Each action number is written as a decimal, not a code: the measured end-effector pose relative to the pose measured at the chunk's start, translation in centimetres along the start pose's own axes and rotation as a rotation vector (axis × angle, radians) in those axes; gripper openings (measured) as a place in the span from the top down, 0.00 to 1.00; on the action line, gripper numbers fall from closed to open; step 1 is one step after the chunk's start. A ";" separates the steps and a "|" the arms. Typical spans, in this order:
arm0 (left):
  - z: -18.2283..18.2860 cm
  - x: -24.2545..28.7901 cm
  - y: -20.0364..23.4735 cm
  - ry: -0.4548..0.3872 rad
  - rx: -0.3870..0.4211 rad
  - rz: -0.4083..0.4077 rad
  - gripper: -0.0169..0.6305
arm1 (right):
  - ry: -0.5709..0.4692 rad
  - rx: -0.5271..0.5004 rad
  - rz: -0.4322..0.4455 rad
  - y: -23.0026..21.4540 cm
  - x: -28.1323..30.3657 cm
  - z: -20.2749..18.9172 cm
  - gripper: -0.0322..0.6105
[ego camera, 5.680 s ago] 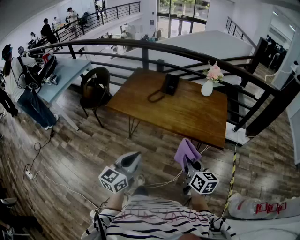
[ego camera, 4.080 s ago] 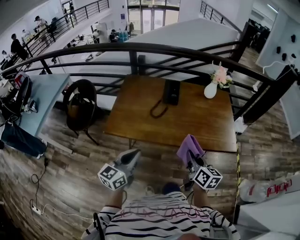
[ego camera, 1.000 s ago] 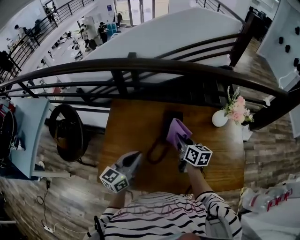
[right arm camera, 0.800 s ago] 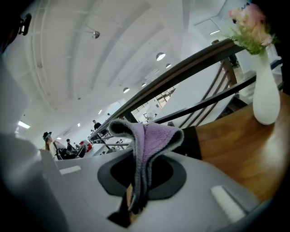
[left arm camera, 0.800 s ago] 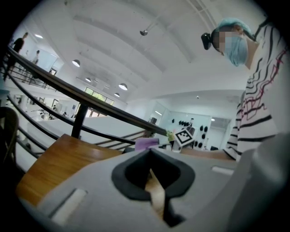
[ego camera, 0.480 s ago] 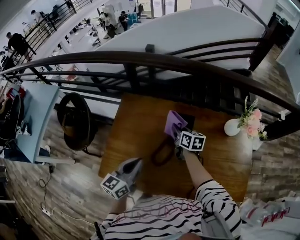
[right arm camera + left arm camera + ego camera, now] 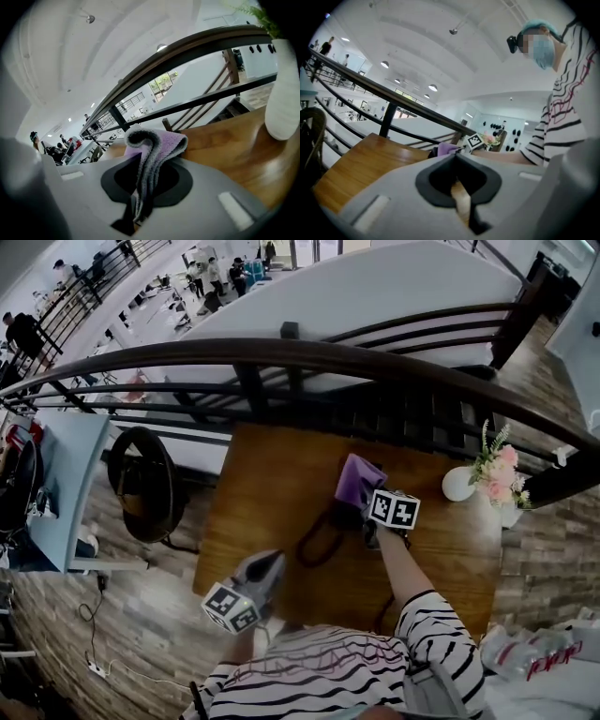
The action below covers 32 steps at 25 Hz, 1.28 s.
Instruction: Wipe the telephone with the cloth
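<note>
Here, right gripper (image 7: 137,210) pinching cloth (image 7: 157,142) — above table (image 7: 262,486)

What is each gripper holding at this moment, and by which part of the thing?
The right gripper pinches the purple fluffy cloth by a bunched fold; the rest sticks out beyond the jaws. The left gripper holds nothing, and its jaws are shut.

Right gripper (image 7: 366,506) extended, clamping the cloth (image 7: 357,478); left gripper (image 7: 268,564) closed, held back

The folded purple cloth (image 7: 157,140) is pinched between the right gripper's (image 7: 367,519) fingers. It bunches beyond their tips over the black, mostly hidden telephone (image 7: 343,513), whose cord loops to their left.
</note>
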State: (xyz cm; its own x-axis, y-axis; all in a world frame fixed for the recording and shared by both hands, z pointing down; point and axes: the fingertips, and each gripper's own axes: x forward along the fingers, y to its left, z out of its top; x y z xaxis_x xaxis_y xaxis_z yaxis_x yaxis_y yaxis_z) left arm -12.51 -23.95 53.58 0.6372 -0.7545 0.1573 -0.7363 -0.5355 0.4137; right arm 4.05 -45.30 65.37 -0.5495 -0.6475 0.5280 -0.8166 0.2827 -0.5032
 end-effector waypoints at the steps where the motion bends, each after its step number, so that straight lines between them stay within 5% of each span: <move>1: 0.0 0.3 -0.2 0.002 0.005 -0.009 0.97 | -0.004 0.006 -0.015 -0.8 -0.4 0.0 0.89; 14: -0.3 3.0 -2.0 0.028 0.016 -0.097 0.97 | -0.047 0.041 -0.131 -6.8 -5.1 0.4 0.89; 23: -0.2 2.0 -2.3 0.014 0.025 -0.102 0.97 | -0.088 0.029 0.080 1.6 -6.0 -0.5 0.89; 28: -0.3 0.4 -2.2 0.000 0.010 -0.054 0.97 | -0.024 0.007 0.201 6.7 -3.9 -2.5 0.89; 32: -0.5 -1.0 -1.8 -0.006 0.006 -0.011 0.97 | 0.052 -0.010 0.211 8.0 -0.8 -4.7 0.89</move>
State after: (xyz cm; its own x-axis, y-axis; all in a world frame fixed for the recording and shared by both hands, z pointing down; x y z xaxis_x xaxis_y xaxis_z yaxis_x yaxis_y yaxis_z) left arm -11.71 -22.07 53.16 0.6442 -0.7505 0.1473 -0.7304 -0.5466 0.4096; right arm -2.84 -39.16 64.15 -0.7164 -0.5363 0.4462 -0.6842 0.4149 -0.5998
